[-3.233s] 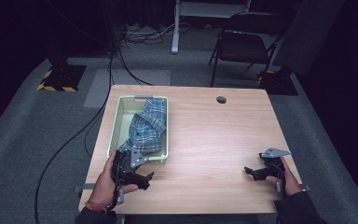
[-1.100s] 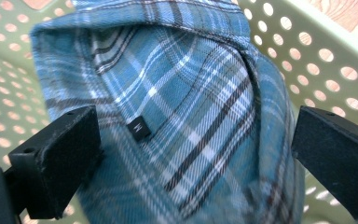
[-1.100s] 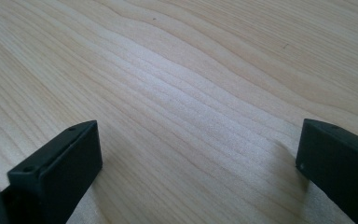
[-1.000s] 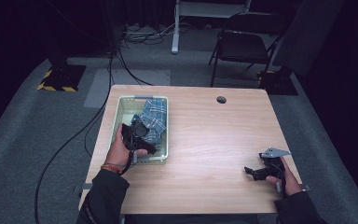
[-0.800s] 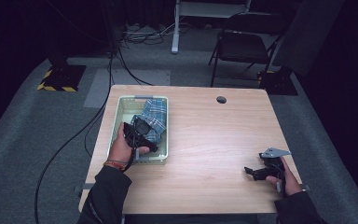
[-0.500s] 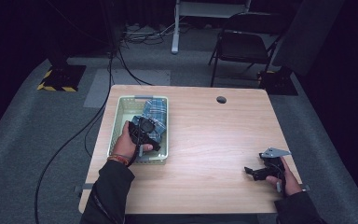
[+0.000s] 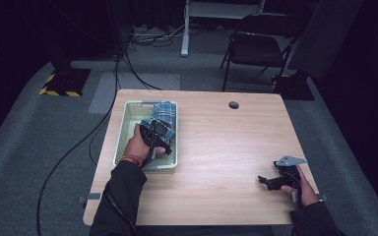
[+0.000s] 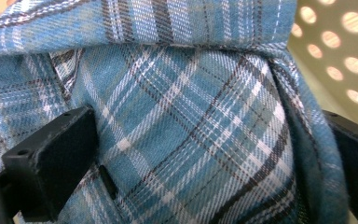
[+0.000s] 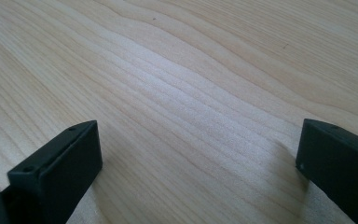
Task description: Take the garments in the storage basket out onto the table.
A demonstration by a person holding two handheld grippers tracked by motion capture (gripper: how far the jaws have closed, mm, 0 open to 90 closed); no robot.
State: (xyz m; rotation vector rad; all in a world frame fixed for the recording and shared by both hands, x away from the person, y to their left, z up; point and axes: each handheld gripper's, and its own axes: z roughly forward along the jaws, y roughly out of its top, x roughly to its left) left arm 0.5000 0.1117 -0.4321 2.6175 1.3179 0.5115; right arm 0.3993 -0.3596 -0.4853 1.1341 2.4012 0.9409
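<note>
A blue plaid cloth point(image 7: 163, 114) lies bunched in a pale green perforated basket point(image 7: 126, 132) at the table's left. My left gripper point(image 7: 158, 132) is down inside the basket, open, its jaws standing wide on either side of a fold of the plaid cloth point(image 8: 186, 116) and pressing into it. The basket wall point(image 8: 340, 42) with round holes shows at the upper right of the left gripper view. My right gripper point(image 7: 270, 181) rests low over the table near the front right corner, open, with bare wood point(image 9: 186, 93) between its jaws.
The wooden table point(image 7: 216, 147) has a round cable hole point(image 7: 234, 104) at its back edge. Behind the table stand a black folding chair point(image 7: 256, 46) and a white frame point(image 7: 216, 12). Cables run over the grey floor at the left.
My left gripper moved from the table's front left forward into the basket and down onto the plaid cloth. The right gripper has stayed where it was.
</note>
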